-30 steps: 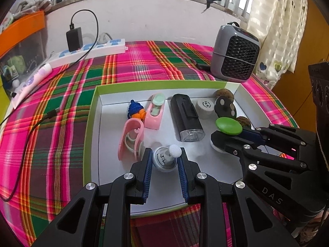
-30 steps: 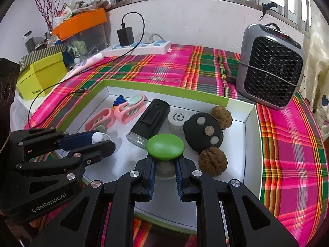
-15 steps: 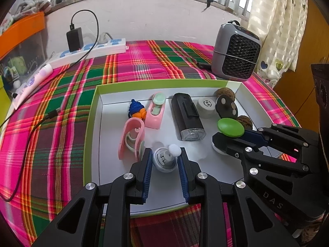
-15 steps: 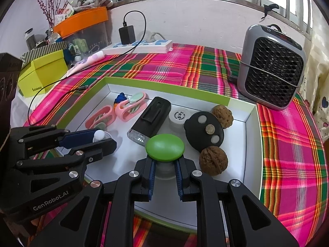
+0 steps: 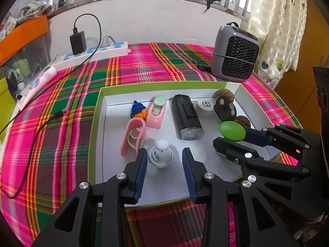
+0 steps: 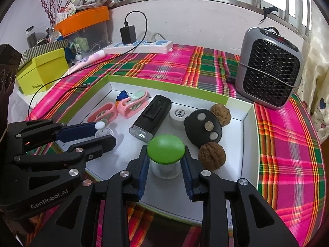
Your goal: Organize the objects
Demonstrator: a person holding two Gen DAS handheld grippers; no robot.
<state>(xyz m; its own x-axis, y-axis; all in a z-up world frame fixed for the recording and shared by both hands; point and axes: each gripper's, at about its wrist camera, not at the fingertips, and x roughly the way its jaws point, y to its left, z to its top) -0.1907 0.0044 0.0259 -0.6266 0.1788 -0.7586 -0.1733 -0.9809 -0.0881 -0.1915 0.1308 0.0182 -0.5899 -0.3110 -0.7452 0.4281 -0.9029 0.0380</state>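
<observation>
1. progress: most items are already seen inside the tray [image 5: 98, 111]: two pink clips [image 5: 134, 136] [image 5: 157, 111], a blue-orange toy [image 5: 138, 110], a black torch [image 5: 187, 116], a white cap [image 5: 204, 106], a black disc [image 5: 225, 109] and two walnuts [image 6: 211, 154] [image 6: 221, 112]. judged nearly done; no loose task item is seen on the cloth [image 5: 61, 144] outside the tray.
2. what's left, as judged: the two pieces at the near edge of the tray appear set down; the grippers would need to be backed off.
3. left gripper [image 5: 164, 164]: released, jaws spread wide. the white knob [image 5: 161, 154] sits upright on the tray floor between the fingers, close to the left pad, w/ a clear gap to the right pad. it lies just right of the nearer pink clip.
4. right gripper [image 6: 165, 169]: jaws parted, not clenched. the green-lid jar [image 6: 165, 156] stands between the pads; contact w/ the lid rim can't be told, but gaps show beside the clear body. it's near the front wall, just left of the nearer walnut.
</observation>
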